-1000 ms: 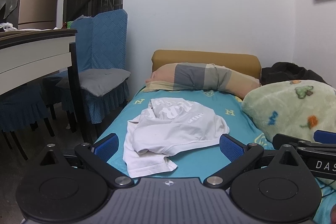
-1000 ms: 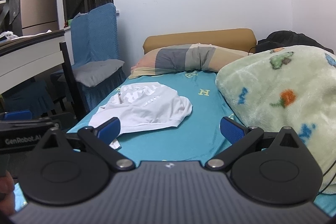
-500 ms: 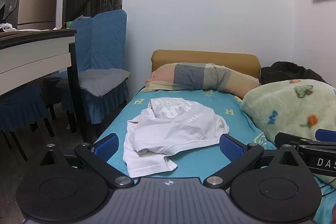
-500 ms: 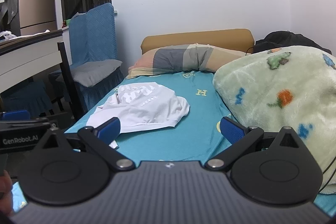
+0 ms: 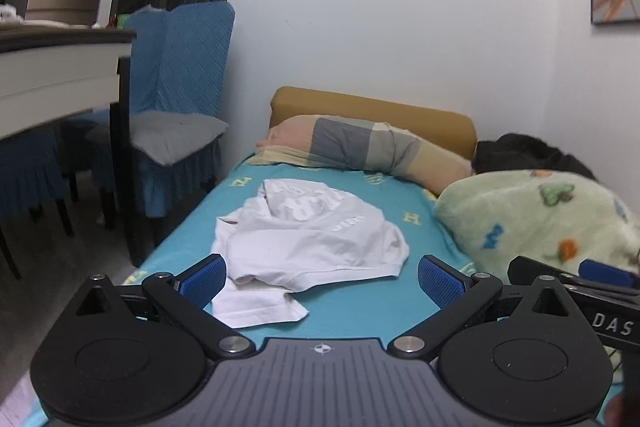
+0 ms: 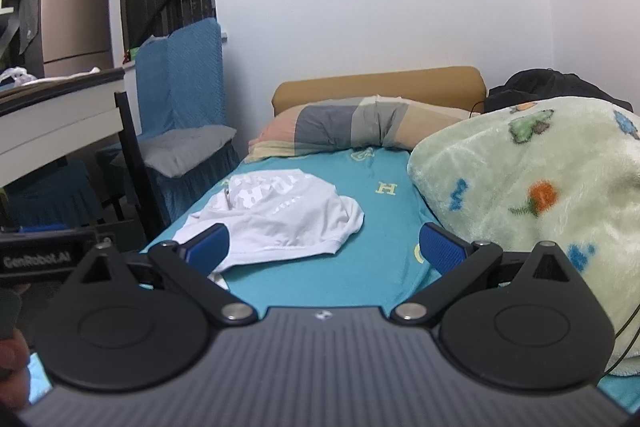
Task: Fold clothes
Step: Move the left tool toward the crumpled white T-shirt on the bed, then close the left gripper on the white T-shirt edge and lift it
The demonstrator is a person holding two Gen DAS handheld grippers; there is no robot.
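Observation:
A crumpled white T-shirt [image 5: 308, 243] with pale lettering lies on the teal bed sheet [image 5: 360, 303]; the right wrist view shows the same T-shirt [image 6: 280, 219] left of centre. My left gripper [image 5: 320, 281] is open, hovering at the bed's near end just short of the shirt's near hem, with nothing between its blue pads. My right gripper [image 6: 324, 247] is also open and empty, set to the right of the shirt. Each gripper appears at the edge of the other's view.
A checked pillow [image 5: 360, 151] lies against the tan headboard [image 5: 376, 111]. A green fleece blanket [image 6: 528, 199] is piled on the bed's right side, with dark clothing [image 5: 528, 151] behind it. A blue-covered chair [image 5: 176, 131] and a desk [image 5: 52, 75] stand left of the bed.
Both grippers have edged forward toward the bed, so the shirt sits slightly closer. Both stay open.

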